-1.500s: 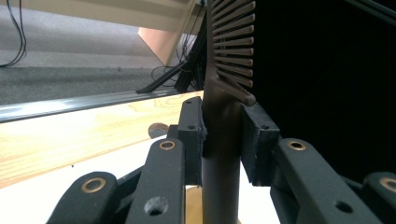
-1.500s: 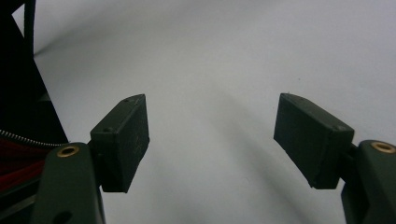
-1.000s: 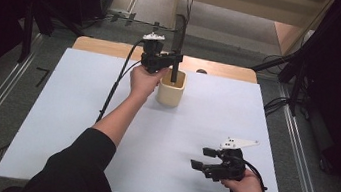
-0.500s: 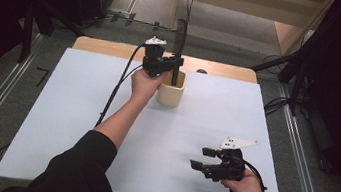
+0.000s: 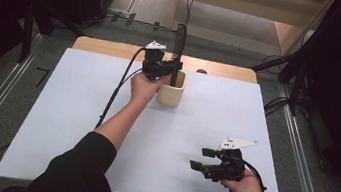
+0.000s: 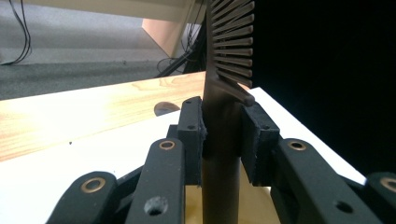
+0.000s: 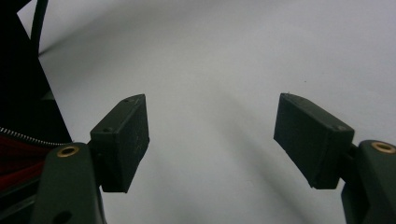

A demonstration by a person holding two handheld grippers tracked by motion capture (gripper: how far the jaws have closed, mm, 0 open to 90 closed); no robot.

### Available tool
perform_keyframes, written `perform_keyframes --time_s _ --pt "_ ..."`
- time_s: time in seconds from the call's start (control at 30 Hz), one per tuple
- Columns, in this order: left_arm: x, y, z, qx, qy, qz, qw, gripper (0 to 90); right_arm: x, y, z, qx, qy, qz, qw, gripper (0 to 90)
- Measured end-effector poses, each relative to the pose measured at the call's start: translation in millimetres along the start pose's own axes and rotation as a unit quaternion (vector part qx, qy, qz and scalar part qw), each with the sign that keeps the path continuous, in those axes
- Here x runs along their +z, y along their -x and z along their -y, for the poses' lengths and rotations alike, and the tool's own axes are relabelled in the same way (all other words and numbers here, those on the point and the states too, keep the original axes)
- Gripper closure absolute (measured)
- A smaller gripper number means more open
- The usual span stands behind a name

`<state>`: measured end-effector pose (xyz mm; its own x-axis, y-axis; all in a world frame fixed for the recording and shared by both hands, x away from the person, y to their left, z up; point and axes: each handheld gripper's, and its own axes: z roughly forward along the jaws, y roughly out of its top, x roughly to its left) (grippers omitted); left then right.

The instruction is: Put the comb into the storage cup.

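Since the earlier frame our left gripper (image 5: 175,67) has risen a little, drawing the dark comb (image 5: 180,44) higher out of the beige cup (image 5: 171,96) in the upper middle of the high view. The jaws pinch the comb's handle just below its teeth, the comb upright, its lower end inside the cup. Lower right, our right gripper (image 5: 204,160) rests over the white table (image 5: 55,110), jaws spread, holding nothing.
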<state>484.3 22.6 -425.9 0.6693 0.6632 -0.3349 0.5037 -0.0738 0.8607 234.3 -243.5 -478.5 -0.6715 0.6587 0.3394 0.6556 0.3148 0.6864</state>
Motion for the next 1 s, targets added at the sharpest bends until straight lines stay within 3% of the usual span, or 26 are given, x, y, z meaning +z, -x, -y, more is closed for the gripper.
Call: perform_keyframes --time_s 0.5,0.57,0.6,0.63,0.67,0.73,1.0 --pt "-5.1 1.0 4.7 0.020 -0.010 0.005 0.9997 72.7 0.9 -0.7 -0.2 -0.004 -0.001 -0.003 1.0000 24.6" --pt "-5.5 -0.9 4.8 0.016 -0.013 0.017 0.9996 60.4 1.0 -0.7 -0.2 -0.002 -0.001 -0.003 1.0000 24.6" --pt "-6.6 -3.2 4.3 0.011 -0.015 0.015 0.9997 46.3 0.8 -0.8 -0.2 -0.002 -0.001 -0.003 1.0000 24.6" --pt "-6.6 -3.2 4.3 0.011 -0.015 0.015 0.9997 38.5 0.8 -0.8 -0.2 -0.002 -0.001 -0.003 1.0000 24.6" --pt "-7.7 -4.1 3.9 0.015 -0.016 0.008 0.9997 38.5 0.8 -0.8 -0.1 -0.003 -0.002 -0.004 1.0000 24.6" --pt "-9.6 -7.1 2.9 0.010 -0.021 -0.001 0.9997 23.9 1.1 -1.0 0.0 -0.005 -0.002 -0.004 1.0000 24.6" --pt "-21.7 -14.3 -2.8 -0.018 -0.033 0.018 0.9991 25.9 1.6 -1.5 -0.1 -0.004 -0.002 -0.005 1.0000 24.6"
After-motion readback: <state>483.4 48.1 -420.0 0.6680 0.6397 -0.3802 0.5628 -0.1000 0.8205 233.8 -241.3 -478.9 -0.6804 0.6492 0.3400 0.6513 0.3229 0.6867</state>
